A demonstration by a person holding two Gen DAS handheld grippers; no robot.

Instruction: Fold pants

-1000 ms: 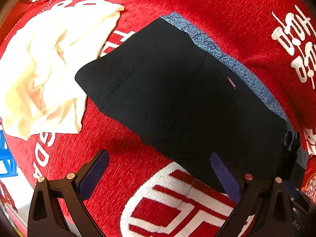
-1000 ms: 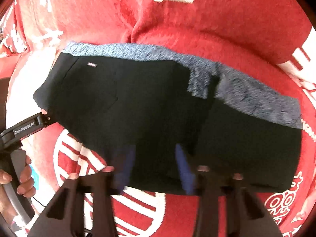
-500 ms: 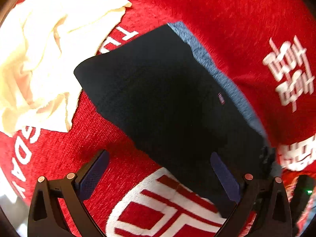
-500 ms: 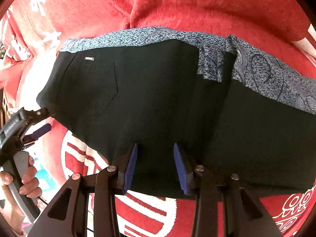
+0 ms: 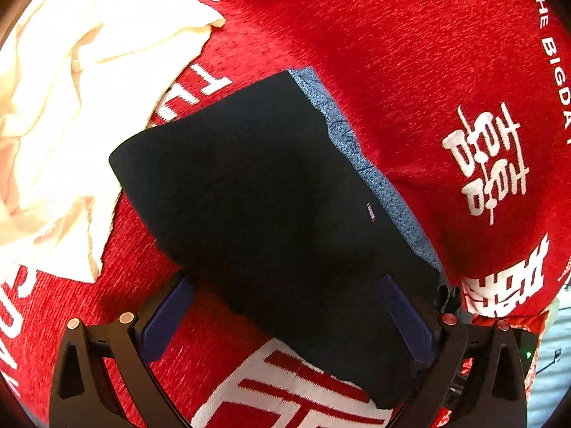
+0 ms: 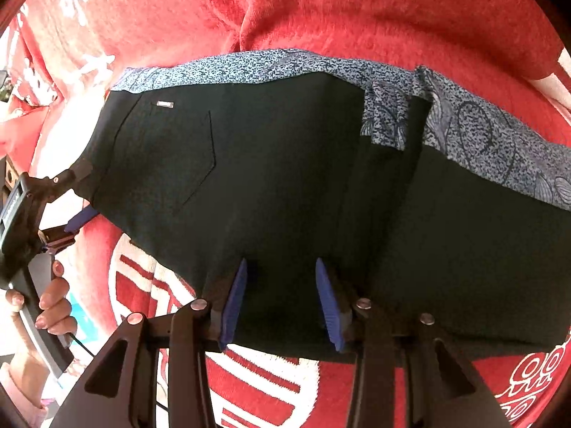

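While the black pants (image 6: 285, 178) lie flat on the red blanket (image 6: 357, 7), the right gripper (image 6: 282, 303) sits half open at their near edge — holding nothing, ready to pinch; the left gripper (image 5: 285, 317) gapes wide, empty.

a domestic setting, probably a bedroom, is suggested by a soft red blanket (image 5: 410, 71) printed with white chinese wedding characters, on which black pants (image 5: 285, 214) and a crumpled cream garment (image 5: 71, 114) are laid.
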